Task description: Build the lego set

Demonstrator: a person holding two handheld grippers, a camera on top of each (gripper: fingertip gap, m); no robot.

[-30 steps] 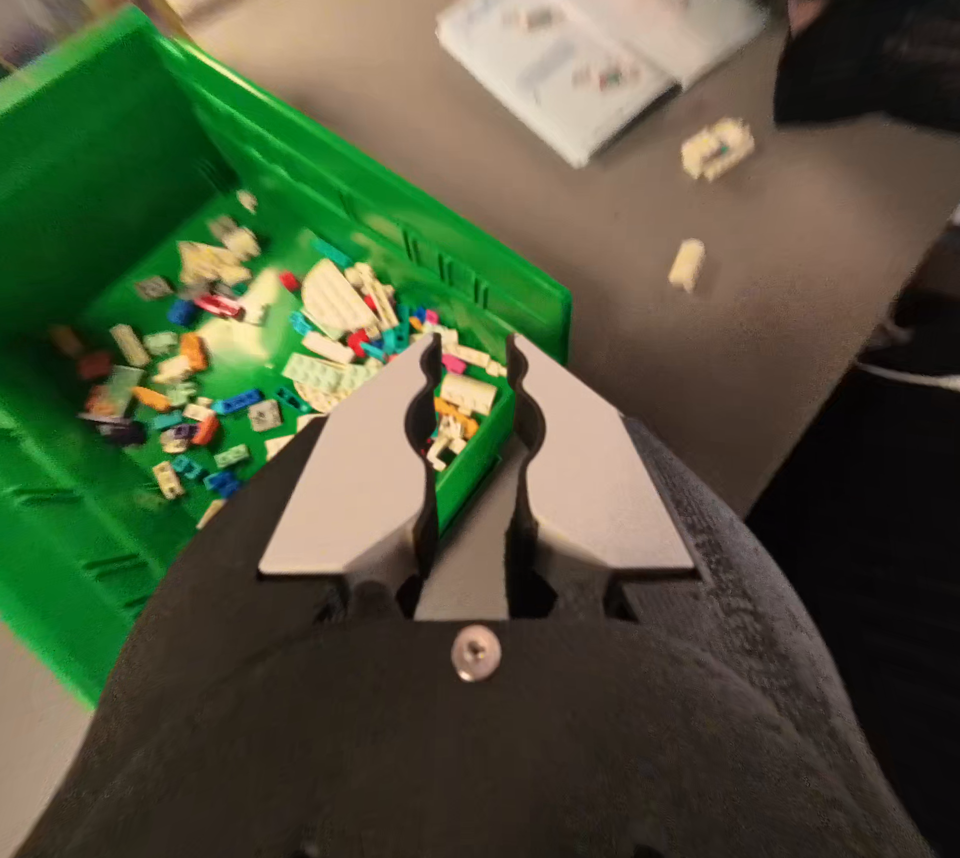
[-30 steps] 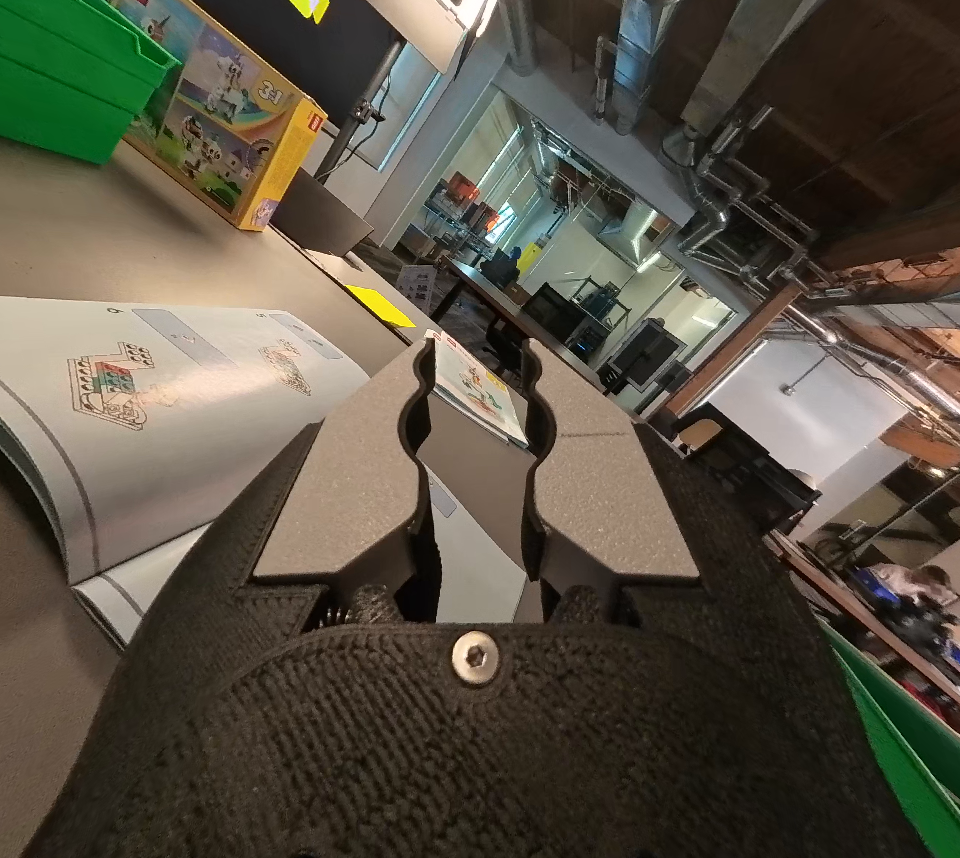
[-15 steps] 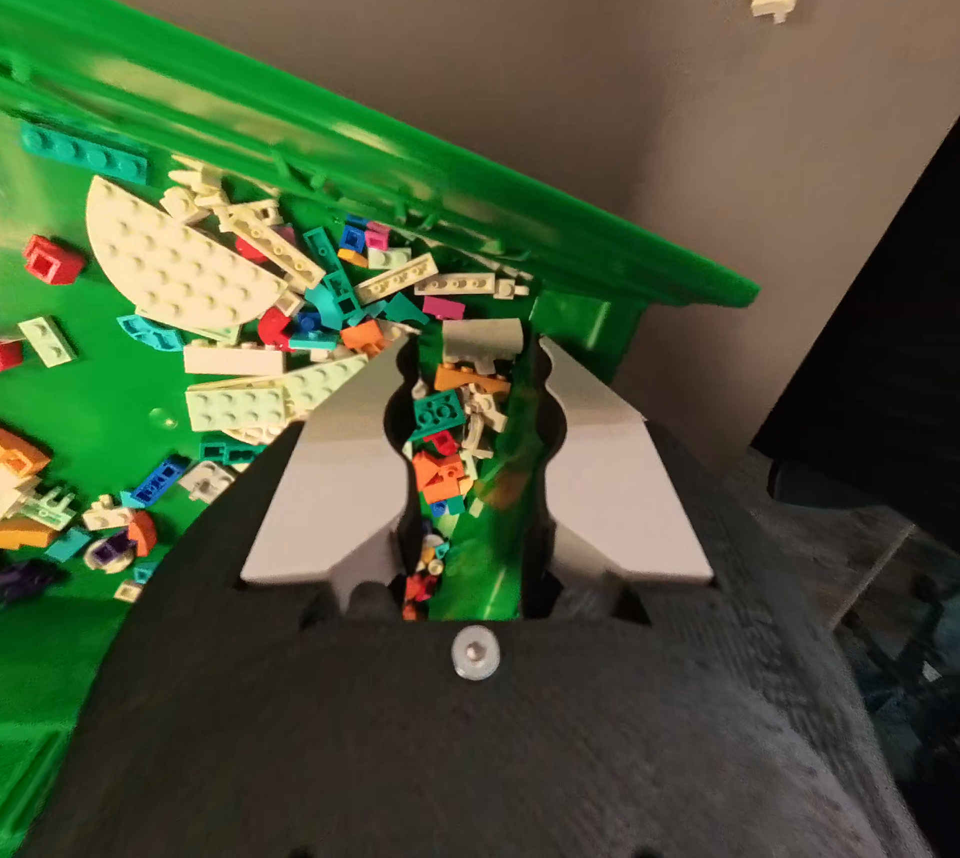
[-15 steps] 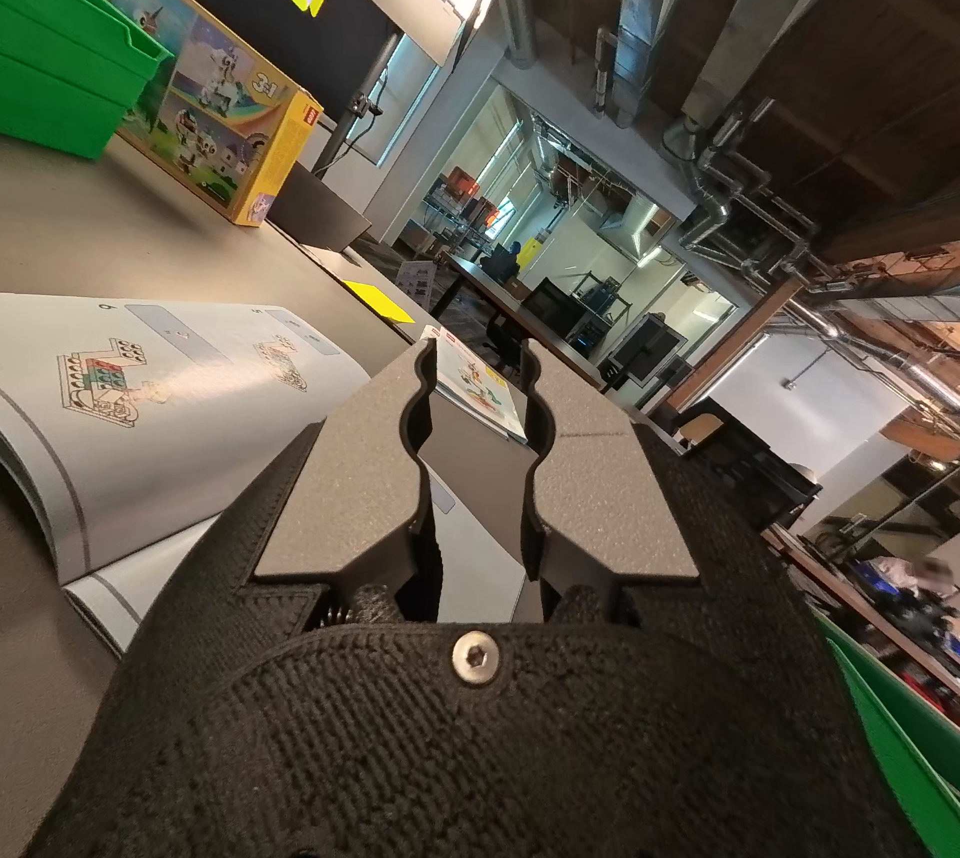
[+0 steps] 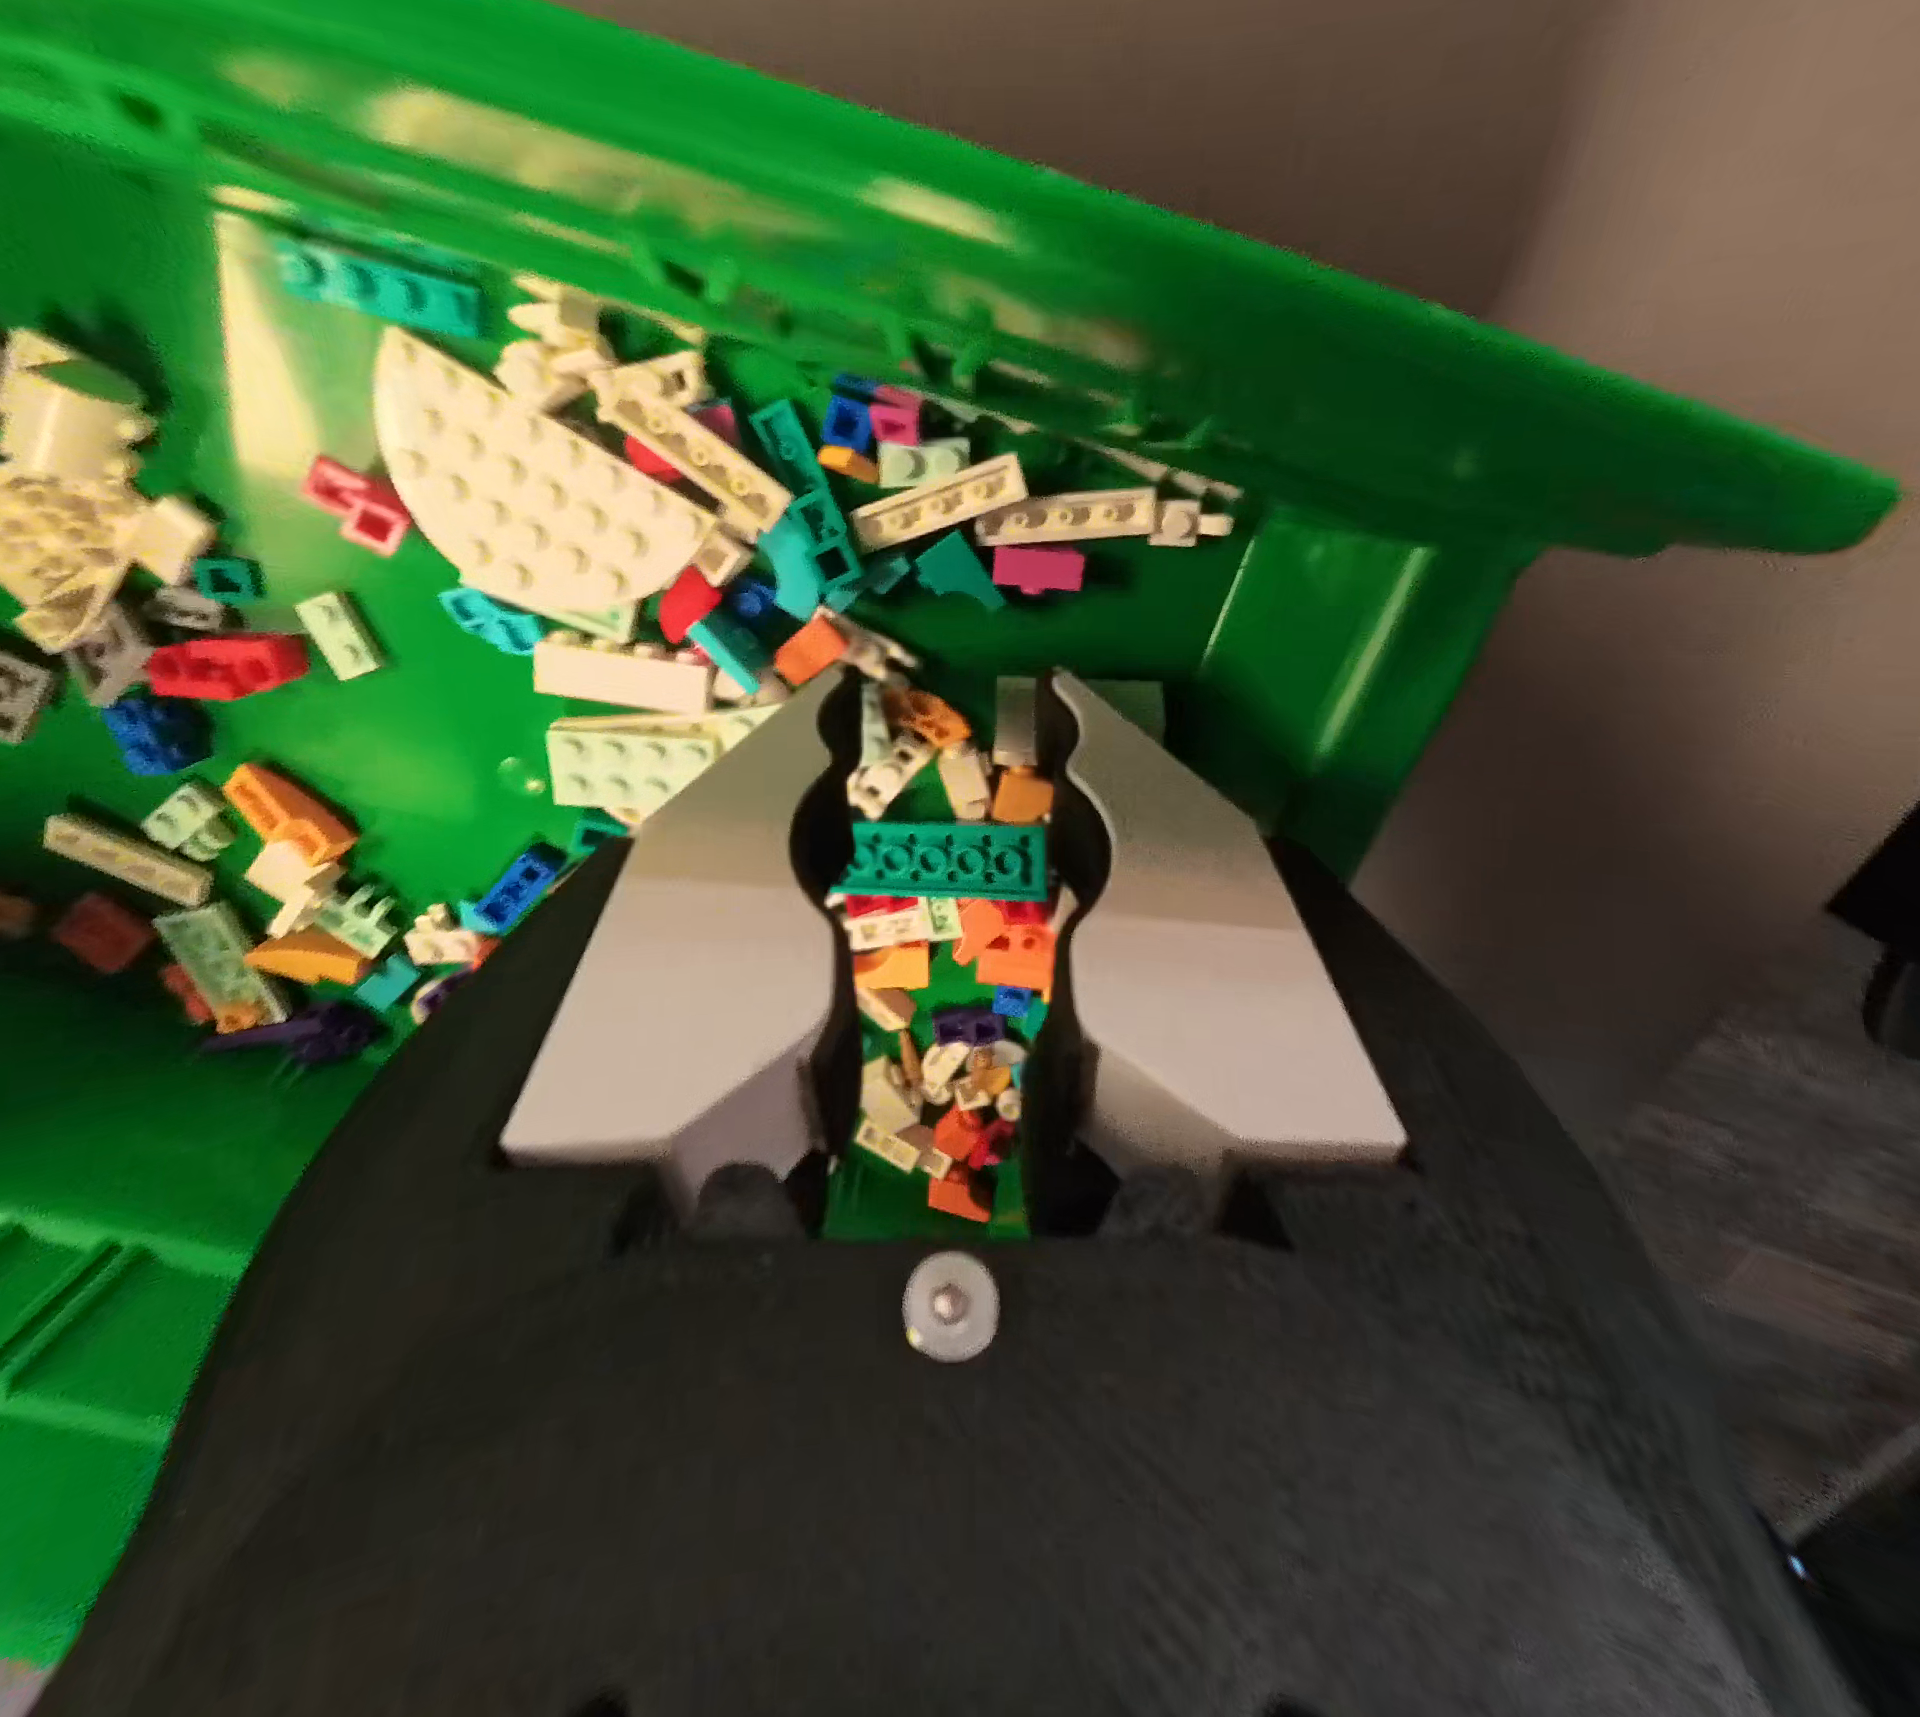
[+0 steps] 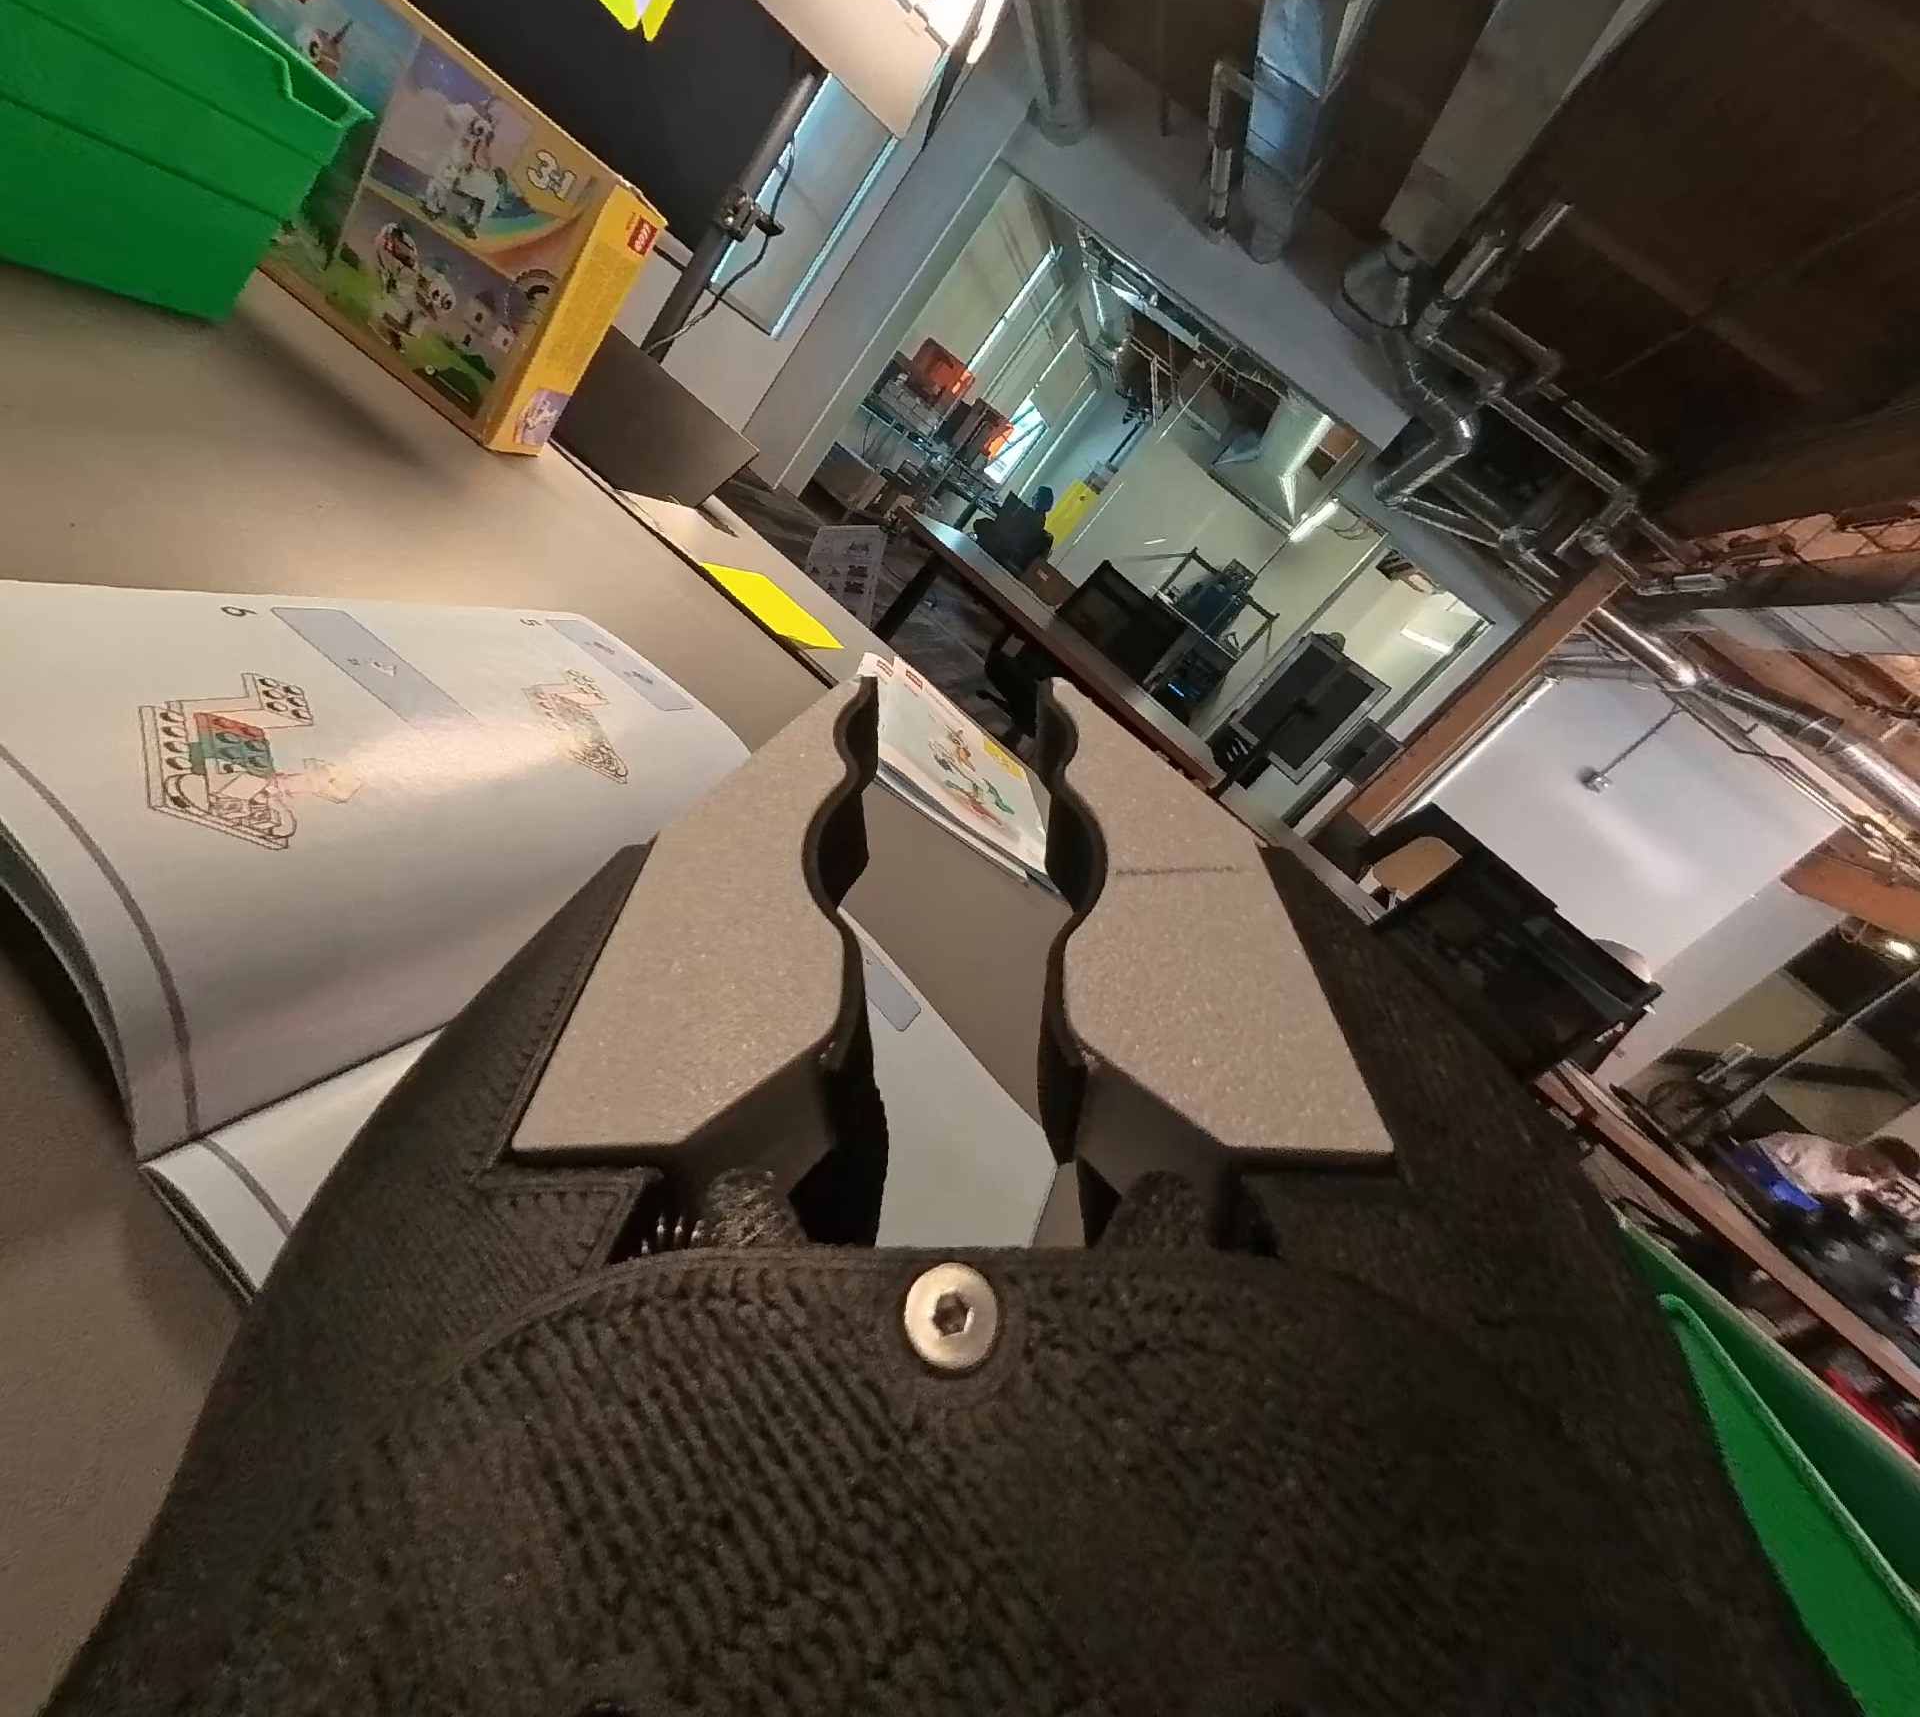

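Two green bins (image 6: 156, 140) — two booklets (image 6: 343, 794)

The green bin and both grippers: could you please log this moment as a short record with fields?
bin: green bin on the grey table, holding loose mixed-colour bricks
left gripper: left gripper open, inside the bin over the pile
between its fingers: teal plate, not visibly gripped
largest piece: white half-round plate
right gripper: right gripper open, empty
near right gripper: open instruction booklet, set box
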